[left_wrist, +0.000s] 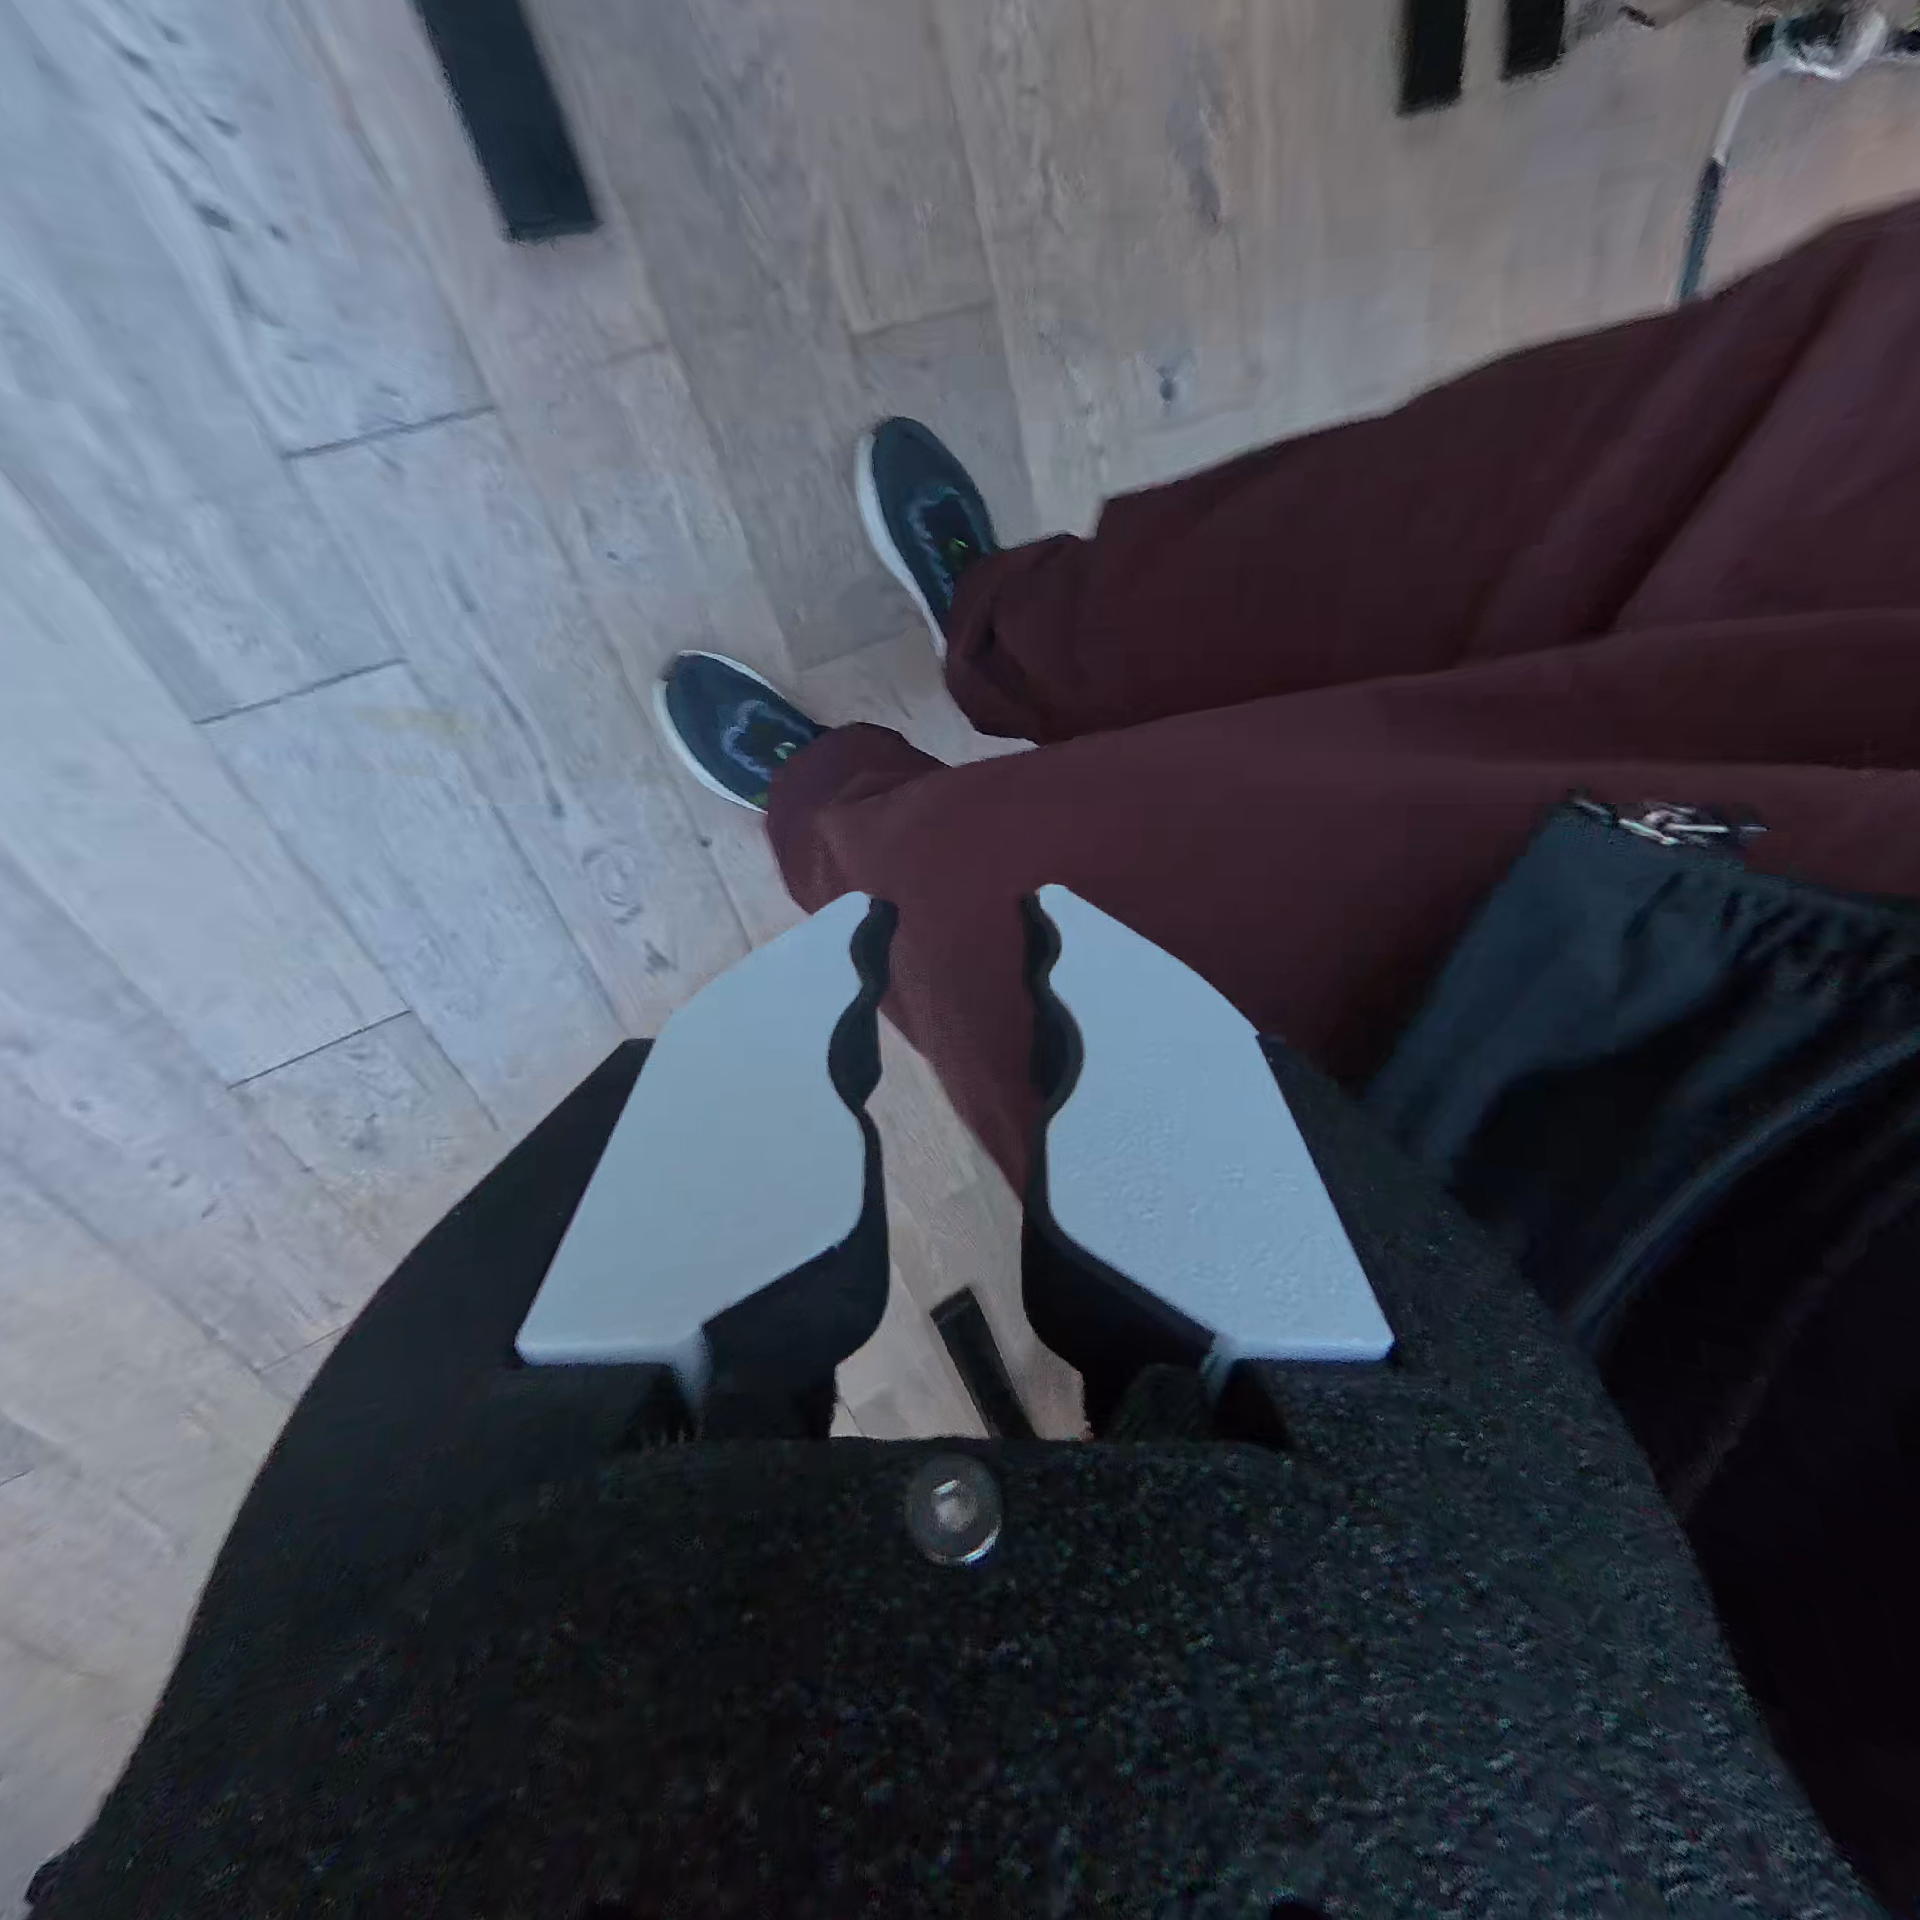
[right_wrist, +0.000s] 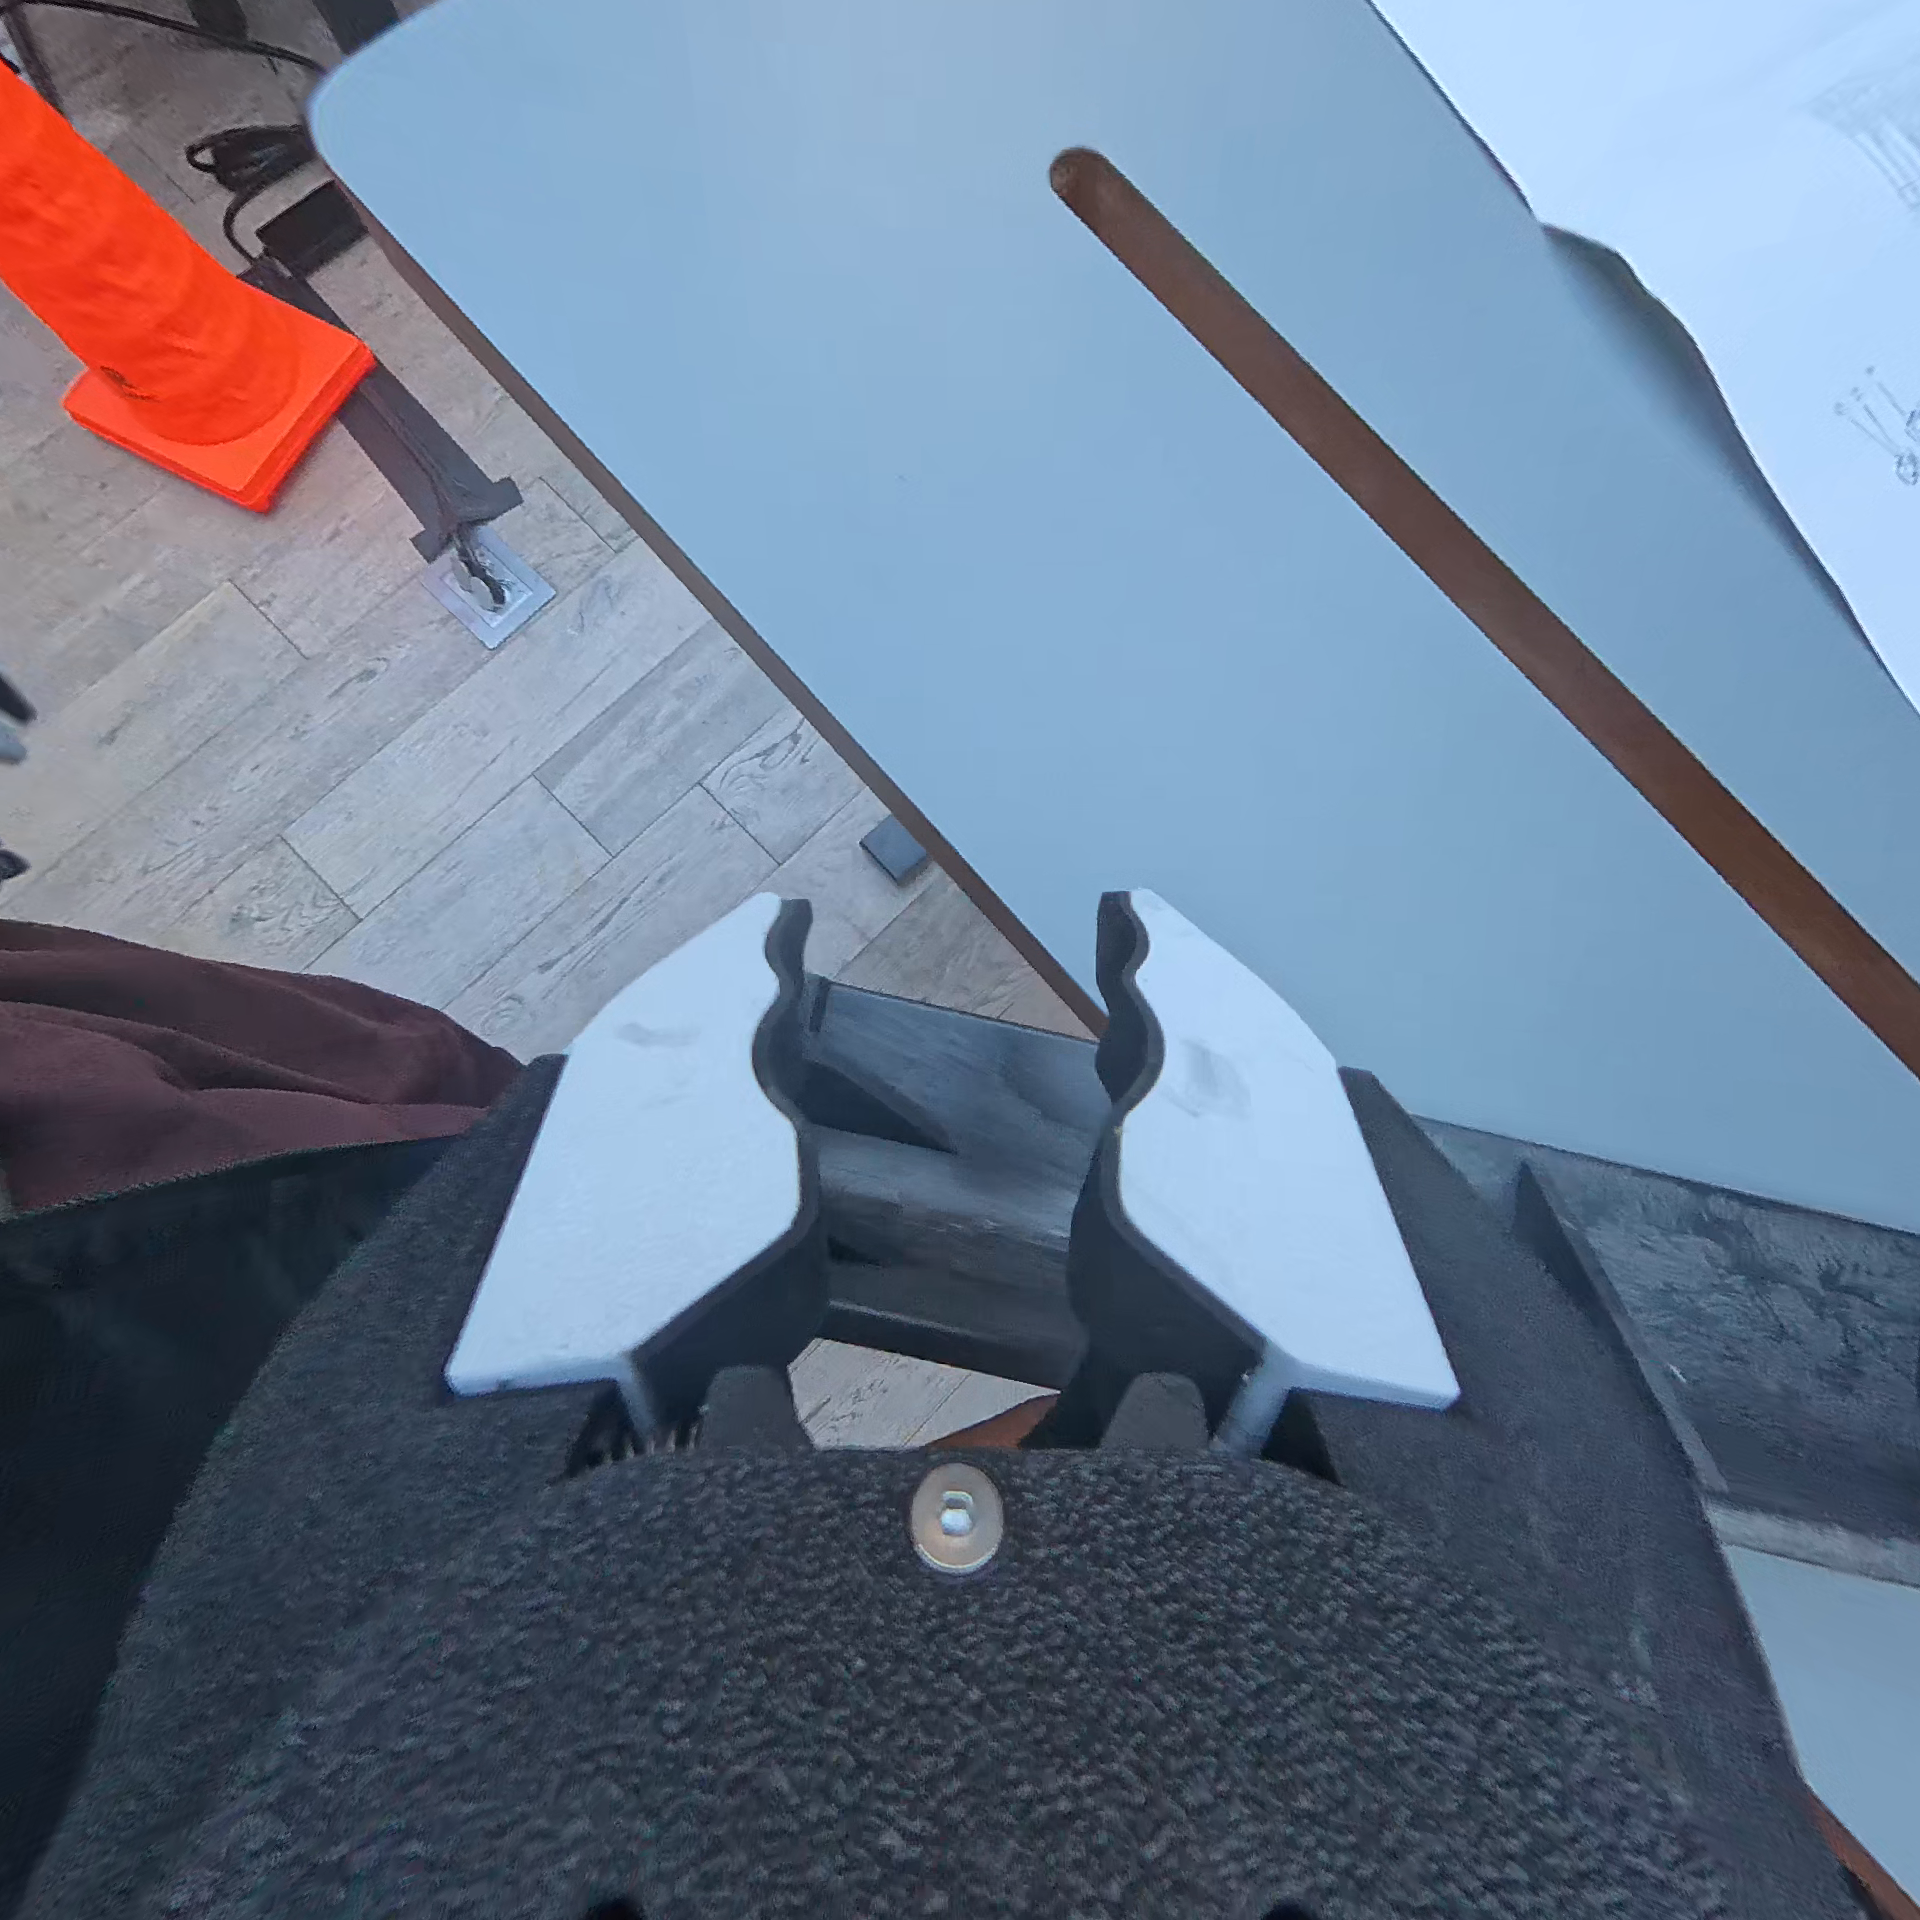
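My left gripper (left_wrist: 958, 904) is open and empty. It points down at the person's legs in dark red trousers (left_wrist: 1351, 665) and dark sneakers (left_wrist: 925, 509) on a pale wood-plank floor (left_wrist: 312, 727). My right gripper (right_wrist: 951, 914) is open and empty. It hovers at the near edge of a white table (right_wrist: 935, 416), above a dark metal frame piece (right_wrist: 956, 1101). A long brown wooden rod (right_wrist: 1455, 561) lies across the table, ahead and to the right of the fingers.
A white paper sheet with drawings (right_wrist: 1787, 260) lies at the table's far right. An orange traffic cone (right_wrist: 135, 301) stands on the floor left of the table, by a floor outlet (right_wrist: 488, 597) with cables. A black garment (left_wrist: 1662, 1091) hangs at right. There is about 40 centimetres between the tips of the two grippers. My left tips are about 50 centimetres from the long brown wooden rod (right_wrist: 1455, 561), my right tips only 20 centimetres.
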